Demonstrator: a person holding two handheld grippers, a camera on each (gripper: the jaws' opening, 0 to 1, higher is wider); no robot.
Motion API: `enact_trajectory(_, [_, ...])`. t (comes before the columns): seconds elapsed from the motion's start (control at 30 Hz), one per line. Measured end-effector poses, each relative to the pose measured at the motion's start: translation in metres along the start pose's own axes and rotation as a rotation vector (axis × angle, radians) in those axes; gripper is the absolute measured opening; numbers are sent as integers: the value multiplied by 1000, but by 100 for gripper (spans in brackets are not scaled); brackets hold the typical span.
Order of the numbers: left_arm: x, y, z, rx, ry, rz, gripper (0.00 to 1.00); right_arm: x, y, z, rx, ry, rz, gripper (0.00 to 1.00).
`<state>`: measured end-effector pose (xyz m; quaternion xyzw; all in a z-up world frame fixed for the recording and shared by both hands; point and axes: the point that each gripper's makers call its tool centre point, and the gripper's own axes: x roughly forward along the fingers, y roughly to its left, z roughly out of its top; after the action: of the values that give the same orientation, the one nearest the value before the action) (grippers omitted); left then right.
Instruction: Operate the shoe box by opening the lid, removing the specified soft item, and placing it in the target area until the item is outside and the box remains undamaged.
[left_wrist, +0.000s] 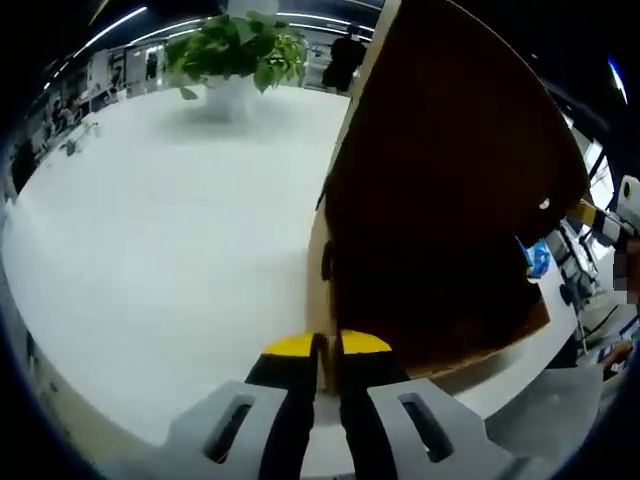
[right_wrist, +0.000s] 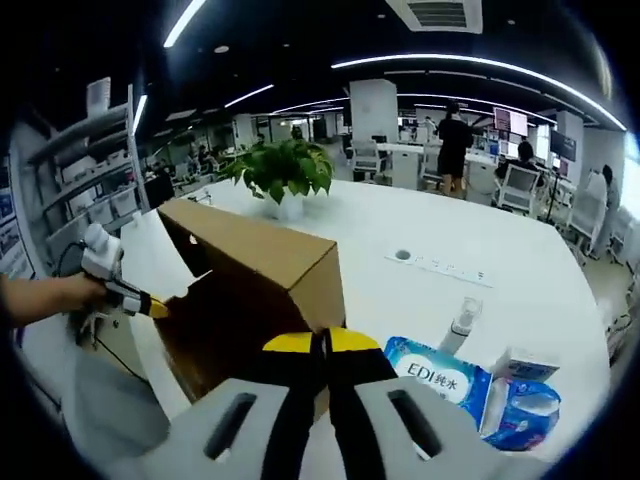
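Both tongs (left_wrist: 327, 350) (right_wrist: 320, 345) clamping box (right_wrist: 255, 290) edges

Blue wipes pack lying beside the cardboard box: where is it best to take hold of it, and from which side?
Grip the blue wipes pack across its narrow middle, coming from above. It lies flat on the table, right of the shoe box, so its low edges offer the fingers little. Its soft body would probably pinch easily.
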<state>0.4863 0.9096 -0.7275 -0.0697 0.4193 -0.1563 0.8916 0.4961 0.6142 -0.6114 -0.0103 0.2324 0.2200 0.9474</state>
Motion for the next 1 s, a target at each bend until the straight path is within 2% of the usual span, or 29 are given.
enact_trajectory(0.2, [-3, -2, -2, 41, -13, -24, 7, -7, 9, -16, 12, -14, -4, 3])
enact_trajectory(0.47, [-16, 3, 0, 80, -33, -24, 15, -11, 15, -29, 4, -18, 11, 4])
enact_trajectory(0.67, [-33, 2, 12, 115, -96, -47, 24, -14, 23, -42, -51, -8, 50, 6])
enact_trajectory(0.9, [-49, -7, 24, 202, -137, -80, 36, -15, 31, -56, -103, 7, 100, 12])
enact_trajectory(1.0, [-53, -14, 25, 285, -134, -96, 40, -14, 32, -61, -127, 15, 113, 12])
